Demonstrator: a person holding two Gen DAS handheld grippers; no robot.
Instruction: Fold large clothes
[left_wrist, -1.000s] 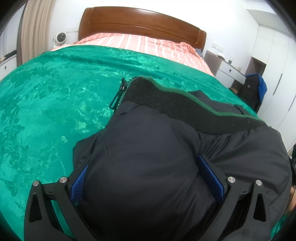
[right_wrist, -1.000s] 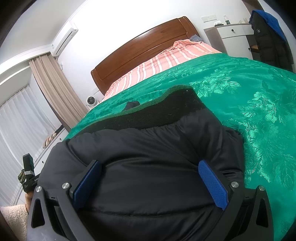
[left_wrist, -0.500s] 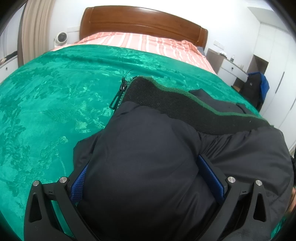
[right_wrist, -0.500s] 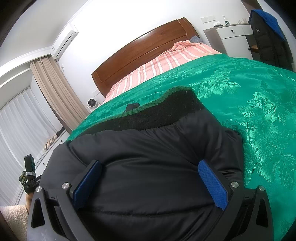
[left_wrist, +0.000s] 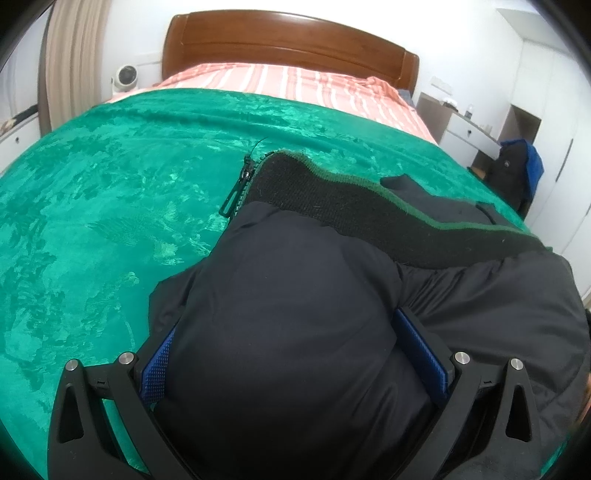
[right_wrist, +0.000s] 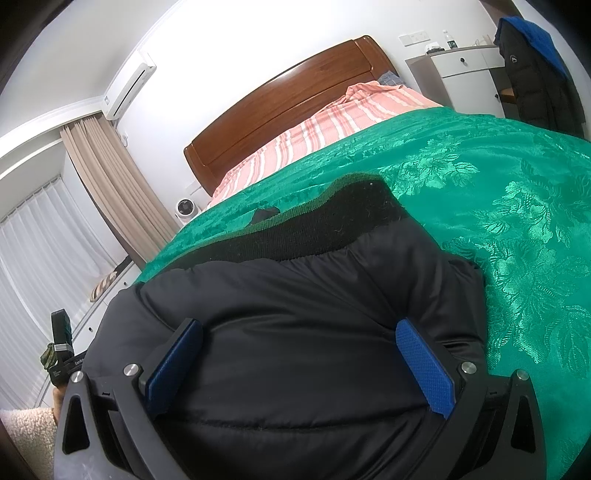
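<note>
Room: bedroom; wooden headboard (left_wrist: 291, 44) at 12 o'clock, striped pink sheet (left_wrist: 288, 79) just below it, white nightstand (left_wrist: 461, 129) at 2 o'clock, beige curtain (right_wrist: 107, 181) at 10 o'clock in the right wrist view.
Surface: green patterned bedspread (left_wrist: 92, 221), filling the 7-to-11 o'clock sector of the left wrist view and the 1-to-5 o'clock sector of the right wrist view.
Garment: black padded jacket (left_wrist: 288, 325), lying on the bedspread from centre to 6 o'clock in both views; knit band with green edging (left_wrist: 369, 206) on its far side, zipper pull (left_wrist: 236, 188) at the band's 9 o'clock end.
Left gripper (left_wrist: 291, 354): spread wide, a puffed fold of jacket bulging between the blue pads (left_wrist: 157, 365), both pads touching the fabric.
Right gripper (right_wrist: 295, 358): likewise spread wide, jacket filling the gap between the pads (right_wrist: 424, 369).
Change from earlier frames: almost none; jacket, band and both claws in the same places, only a slight shift in framing.
Hidden or unclear: fingertips of both grippers sunk in fabric; whether the fabric is pinched or merely pressed cannot be told; jacket's near edge cut off at 6 o'clock; dark strapped object (right_wrist: 61, 347) at 8 o'clock in the right wrist view, identity not clear.
</note>
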